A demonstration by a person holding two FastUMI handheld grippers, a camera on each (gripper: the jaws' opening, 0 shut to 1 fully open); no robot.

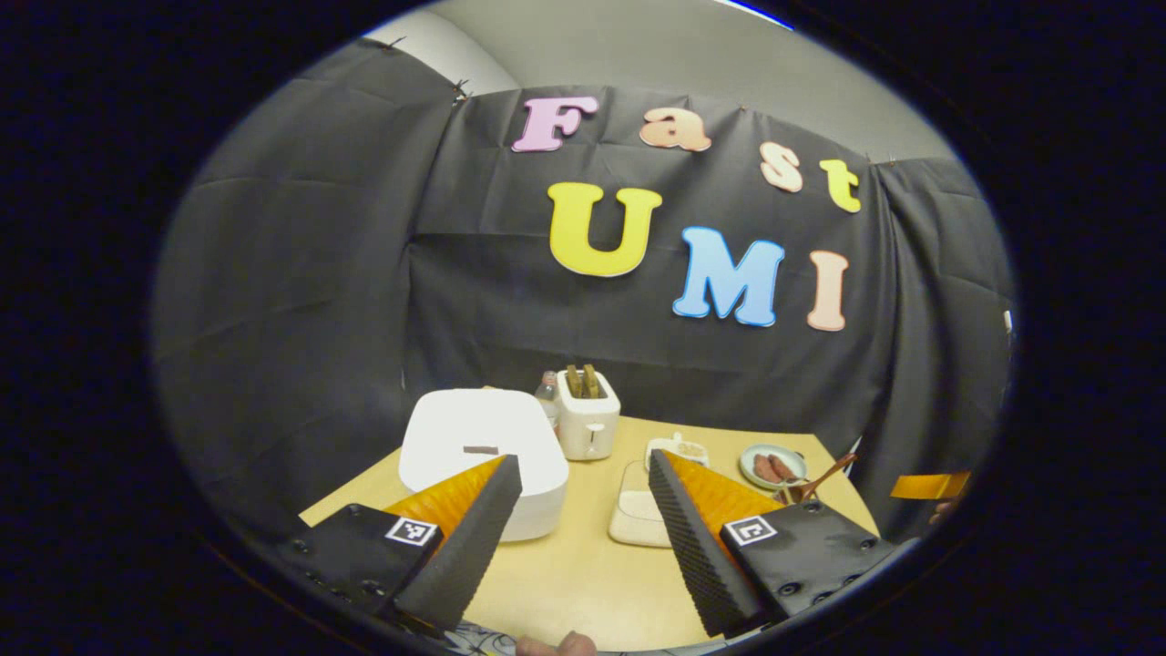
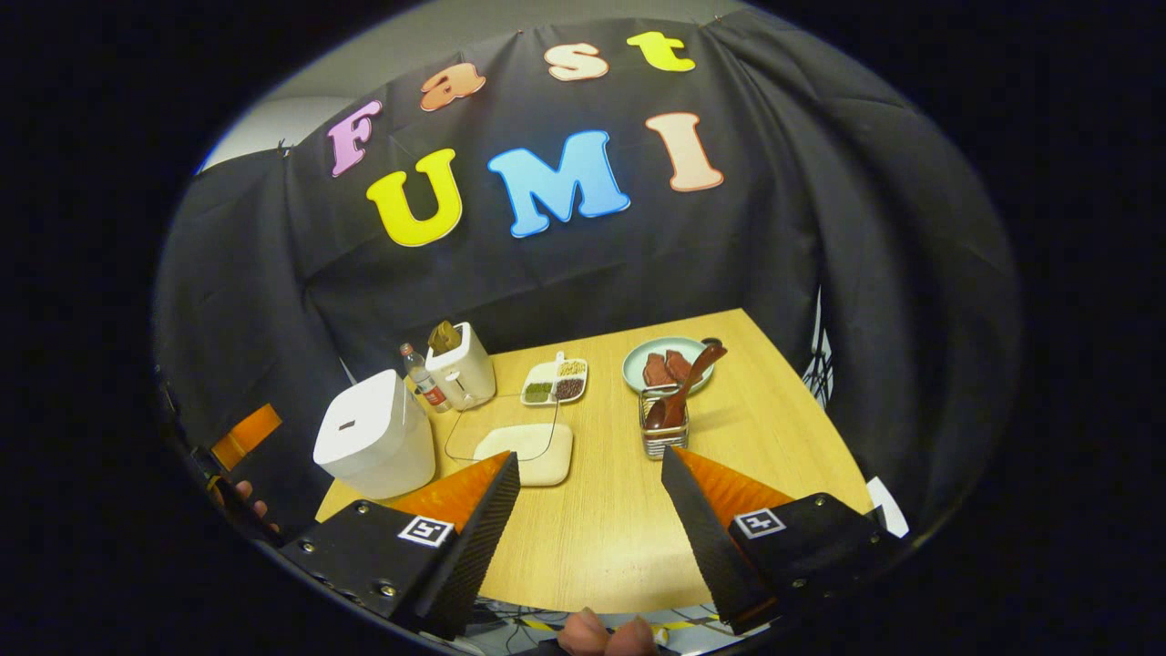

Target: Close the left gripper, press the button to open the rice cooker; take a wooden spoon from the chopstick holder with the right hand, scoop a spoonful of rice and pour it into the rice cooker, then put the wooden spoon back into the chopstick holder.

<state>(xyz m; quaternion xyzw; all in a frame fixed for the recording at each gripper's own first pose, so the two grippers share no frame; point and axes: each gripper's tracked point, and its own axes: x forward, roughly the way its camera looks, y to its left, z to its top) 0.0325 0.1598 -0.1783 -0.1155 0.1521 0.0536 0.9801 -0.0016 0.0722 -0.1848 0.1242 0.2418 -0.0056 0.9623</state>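
your left gripper (image 1: pixel 583 469) hangs wide open and empty short of the shut rice cooker (image 1: pixel 483 456), so bring its fingers together first, then press squarely on the lid's button (image 1: pixel 480 449), leaving the right gripper (image 2: pixel 590 474) spread open.

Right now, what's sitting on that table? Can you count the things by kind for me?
Appliances: 2, the rice cooker and the toaster
Dishes: 2, the plate and the divided tray
Bottles: 1, the bottle
Boards: 1, the cutting board
Holders: 1, the chopstick holder
Spoons: 1, the wooden spoon standing in that holder
Total: 8
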